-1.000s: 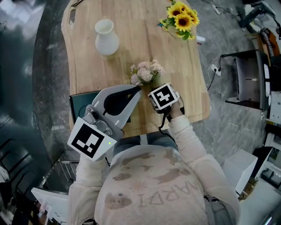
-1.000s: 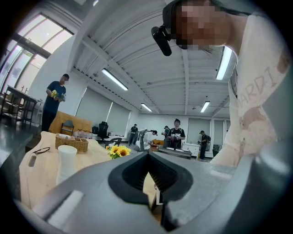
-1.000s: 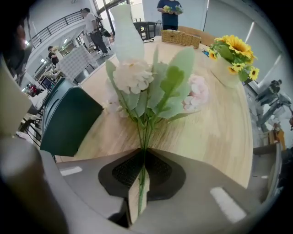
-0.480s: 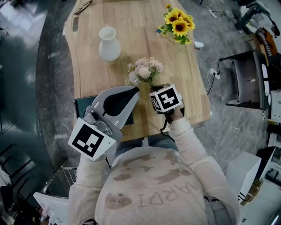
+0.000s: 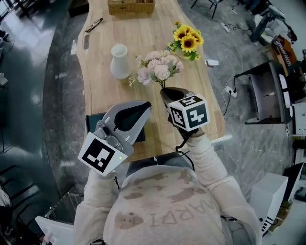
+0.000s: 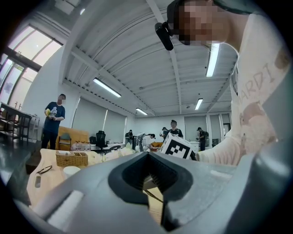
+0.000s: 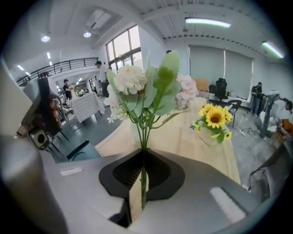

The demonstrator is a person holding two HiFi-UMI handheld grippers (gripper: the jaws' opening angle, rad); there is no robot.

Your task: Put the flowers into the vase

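Observation:
A white vase [image 5: 120,62] stands upright on the wooden table [image 5: 158,124]; it also shows low at the left as the vase [image 6: 71,171]. My right gripper [image 5: 164,90] is shut on the green stems of a pink-and-white bouquet [image 5: 158,70], whose blooms hang just right of the vase. In the right gripper view the stems run through the right gripper [image 7: 143,151] and the bouquet [image 7: 149,87] fills the middle. A sunflower bunch [image 5: 185,40] lies farther back on the right, seen too as the sunflower bunch [image 7: 214,119]. My left gripper [image 5: 148,103] is shut and empty over the near table edge, shown as the left gripper [image 6: 147,154].
A wicker basket [image 5: 130,6] stands at the table's far end, with glasses [image 5: 94,25] to its left. A dark flat pad [image 5: 92,122] lies under my left gripper. A small white object [image 5: 212,62] lies at the right edge. Several people stand in the room behind.
My right gripper has lifted the bouquet off the table and carried it away from me, toward the vase. The left gripper has barely moved.

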